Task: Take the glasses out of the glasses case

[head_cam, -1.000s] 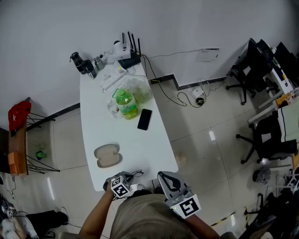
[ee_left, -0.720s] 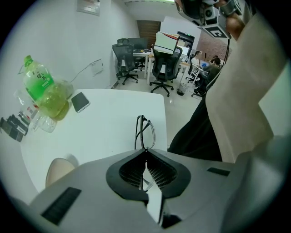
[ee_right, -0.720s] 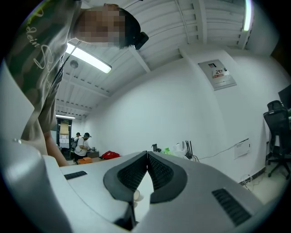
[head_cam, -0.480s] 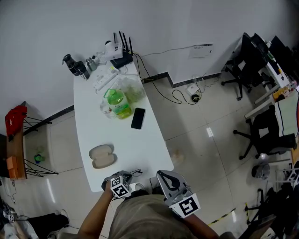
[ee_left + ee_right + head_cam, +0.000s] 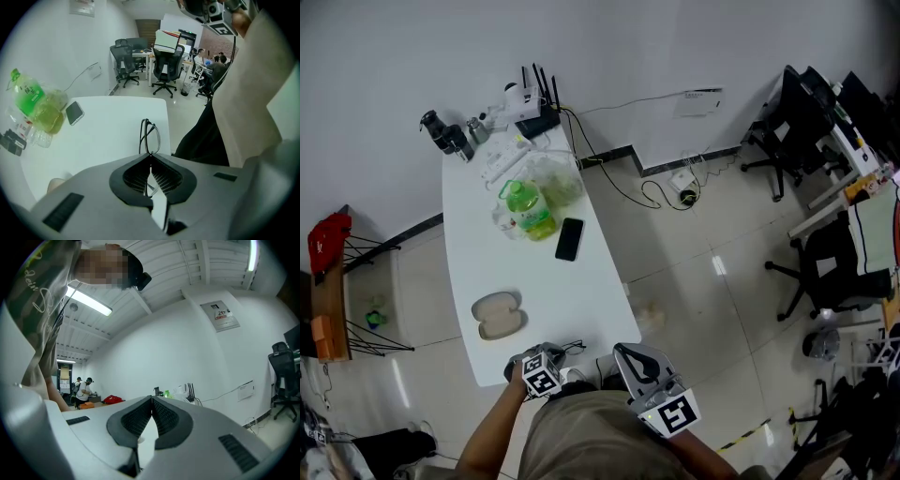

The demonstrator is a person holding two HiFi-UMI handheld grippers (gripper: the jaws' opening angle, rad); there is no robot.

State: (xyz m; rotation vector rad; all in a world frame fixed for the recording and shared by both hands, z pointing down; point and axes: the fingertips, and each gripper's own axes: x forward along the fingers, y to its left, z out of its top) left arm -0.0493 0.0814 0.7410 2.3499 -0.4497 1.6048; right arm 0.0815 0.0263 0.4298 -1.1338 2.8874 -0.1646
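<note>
**Entry: glasses held in left gripper, case open on tabletop**

Shifted since one second ago: in the head view the whole tabletop (image 5: 534, 281) and its load sit further left, while both grippers keep their place at the lower edge (this looks like camera drift, not object motion).

Left gripper (image 5: 150, 154): jaws closed on the glasses (image 5: 149, 136). The dark thin frame is pinched between the tips and sticks out straight ahead of them, seen edge-on over the near end of the tabletop. Whether the frame touches the surface cannot be told.

Right gripper (image 5: 151, 398): jaws brought fully together, tips meeting, nothing between them. It is raised beside the left gripper, to its right, and points up and off towards the far wall.

Glasses case (image 5: 498, 315): lies ahead of the left gripper and off to its left, apart from it. It is opened flat with both tan halves facing up and nothing inside.

Further ahead of the left gripper, well apart from the case, lies a dark phone (image 5: 568, 239). Just beyond the phone stands a green bottle (image 5: 525, 208).
</note>
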